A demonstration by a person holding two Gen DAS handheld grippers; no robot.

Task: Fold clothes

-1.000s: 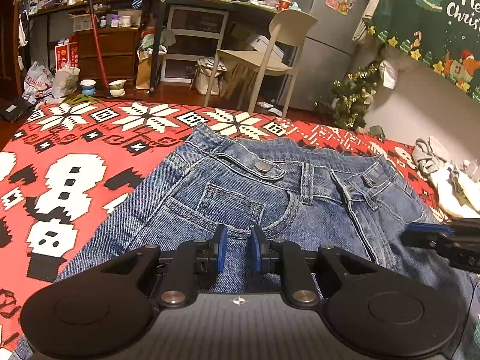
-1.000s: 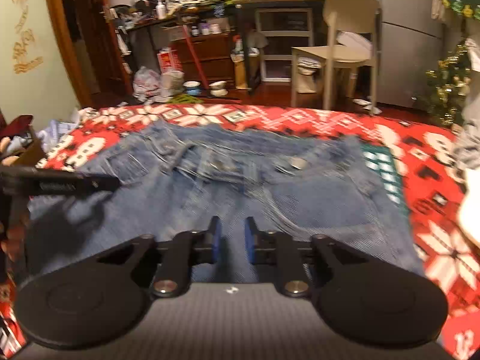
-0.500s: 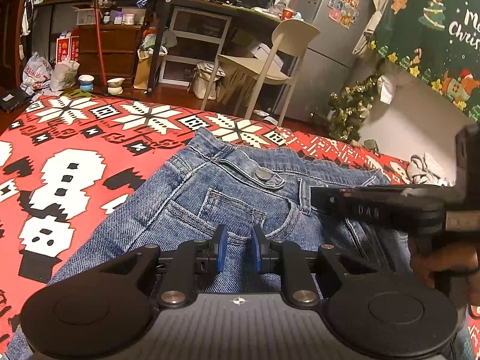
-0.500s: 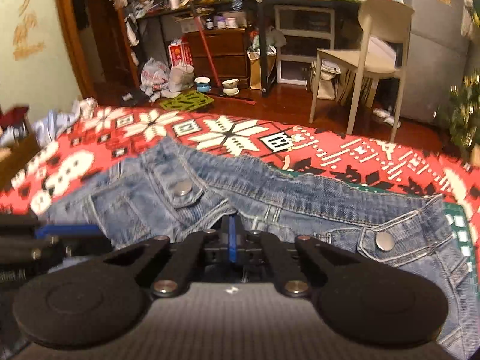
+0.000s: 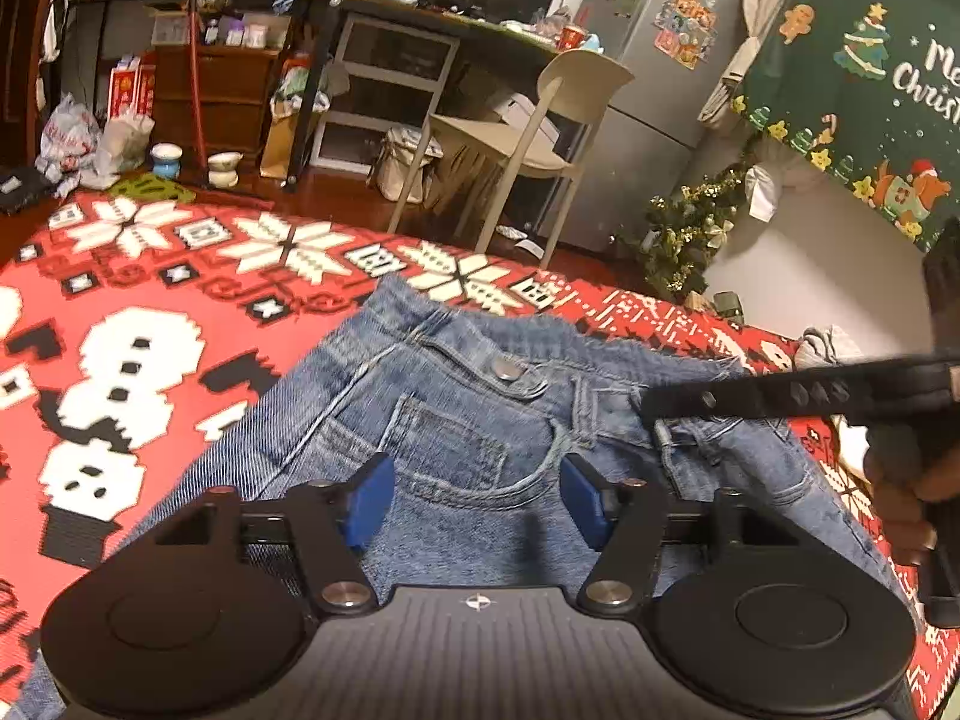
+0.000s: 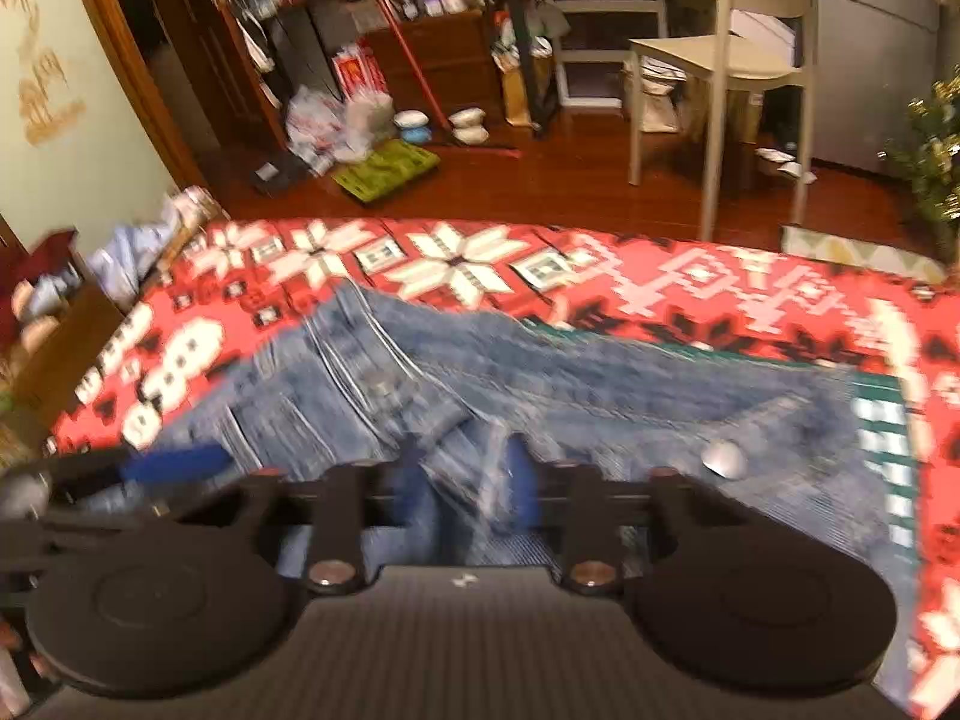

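Observation:
Blue jeans [image 5: 456,420] lie flat on a red patterned blanket [image 5: 150,312], waistband and metal button [image 5: 506,368] toward the far side. My left gripper [image 5: 474,498] hovers open and wide over the front pocket with nothing between its fingers. My right gripper [image 5: 654,405], held by a hand [image 5: 900,480], reaches in from the right and its tip sits at the waistband by a belt loop. The right wrist view is blurred: my right gripper [image 6: 467,486] has its fingers apart, with a ridge of the jeans [image 6: 600,384] between them. The left gripper's blue pad [image 6: 174,461] shows at the left.
A pale chair [image 5: 540,138] stands on the wooden floor beyond the blanket, with a cluttered desk [image 5: 384,60], a fridge [image 5: 654,60] and a small Christmas tree [image 5: 690,234]. Loose clothes [image 5: 828,342] lie at the blanket's right edge. A box [image 6: 54,336] sits left.
My left gripper has opened wide from a narrow gap. The right gripper swung across to the middle of the waistband, was shut half a second ago, and now has its fingers apart.

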